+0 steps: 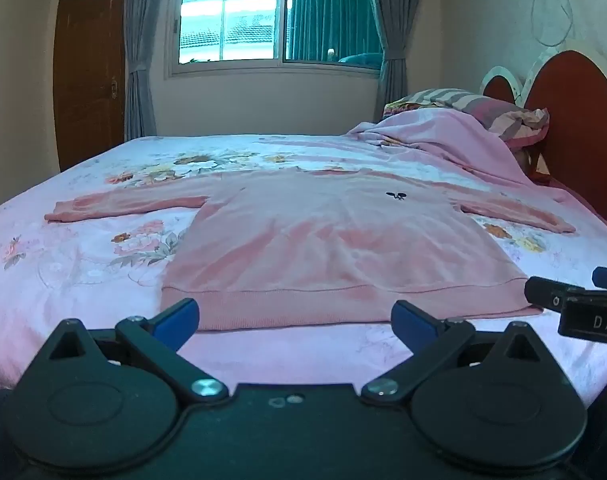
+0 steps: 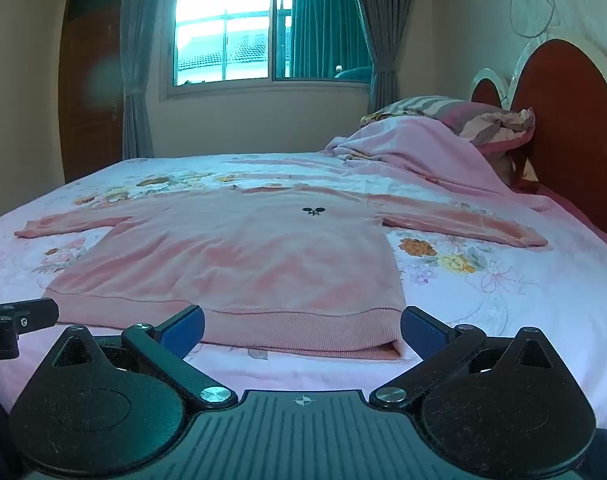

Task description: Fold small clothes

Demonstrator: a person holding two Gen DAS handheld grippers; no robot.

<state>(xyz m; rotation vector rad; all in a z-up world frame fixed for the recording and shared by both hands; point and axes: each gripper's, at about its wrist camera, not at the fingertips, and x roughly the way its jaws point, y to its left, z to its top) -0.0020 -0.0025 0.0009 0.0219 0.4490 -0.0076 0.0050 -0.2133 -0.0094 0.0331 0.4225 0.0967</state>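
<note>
Covering most of both views, the bed (image 1: 83, 280) carries a floral sheet. Pink sweater (image 1: 323, 248) lies flat on it, front up, sleeves spread to either side, ribbed hem nearest the cameras. Left gripper (image 1: 295, 316) and right gripper (image 2: 302, 328) sit side by side just short of the hem, jaws spread wide, nothing between them.
</note>
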